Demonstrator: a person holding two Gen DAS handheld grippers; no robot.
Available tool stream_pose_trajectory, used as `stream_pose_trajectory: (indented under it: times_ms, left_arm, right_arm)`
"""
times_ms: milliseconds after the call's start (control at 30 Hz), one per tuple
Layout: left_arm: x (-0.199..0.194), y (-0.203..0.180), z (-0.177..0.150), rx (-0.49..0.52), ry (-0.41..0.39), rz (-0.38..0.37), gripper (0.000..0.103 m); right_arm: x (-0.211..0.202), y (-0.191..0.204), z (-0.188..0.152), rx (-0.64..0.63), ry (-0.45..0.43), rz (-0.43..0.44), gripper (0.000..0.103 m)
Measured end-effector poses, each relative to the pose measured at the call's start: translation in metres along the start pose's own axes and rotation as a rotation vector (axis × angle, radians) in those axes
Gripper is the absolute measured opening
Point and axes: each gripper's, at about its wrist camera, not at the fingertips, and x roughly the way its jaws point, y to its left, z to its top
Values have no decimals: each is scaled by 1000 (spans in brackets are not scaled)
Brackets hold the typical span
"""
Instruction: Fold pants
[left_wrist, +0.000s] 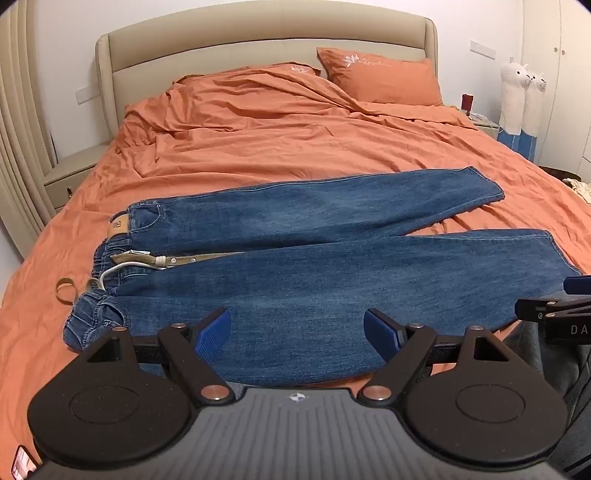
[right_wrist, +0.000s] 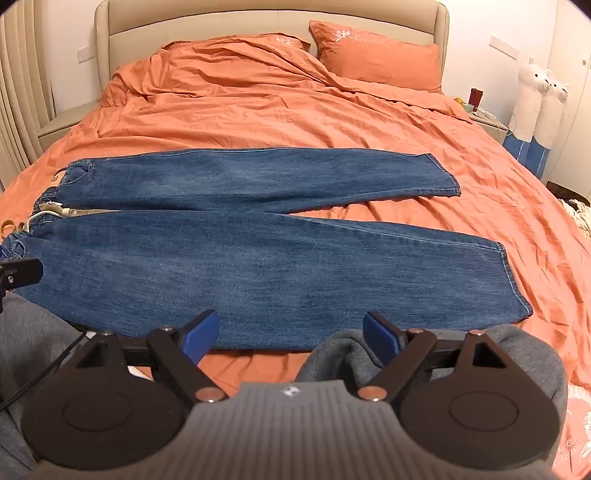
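Blue jeans (left_wrist: 295, 266) lie flat across the orange bed, waistband to the left, both legs spread to the right in a narrow V. They also show in the right wrist view (right_wrist: 236, 236). A tan belt (left_wrist: 192, 258) and a white cord lie at the waistband. My left gripper (left_wrist: 297, 334) is open and empty, just above the near leg's front edge. My right gripper (right_wrist: 291, 334) is open and empty, at the near edge of the jeans. Part of the right gripper shows at the right edge of the left wrist view (left_wrist: 561, 310).
The orange bedsheet (right_wrist: 369, 122) is wrinkled, with a pillow (right_wrist: 376, 59) at the beige headboard (right_wrist: 221, 22). Nightstands stand on both sides. Two plush alpacas (right_wrist: 539, 99) stand at the right. Grey clothing (right_wrist: 351, 354) lies under my right gripper.
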Motion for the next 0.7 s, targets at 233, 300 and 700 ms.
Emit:
stream_pose_trajectory:
  times_ms: [233,300,700]
  left_arm:
    - [-1,0,-1,3,3,-4,95]
    - [0,1,0,-3,3,-1,96]
    - [2,20,-8,-7,5,3,95]
  right_arm:
    - [-1,0,0,-4,3,1,82]
    - [-1,1,0,-3,2,-2,82]
    - [0,0,-1,-3,-4,3,82]
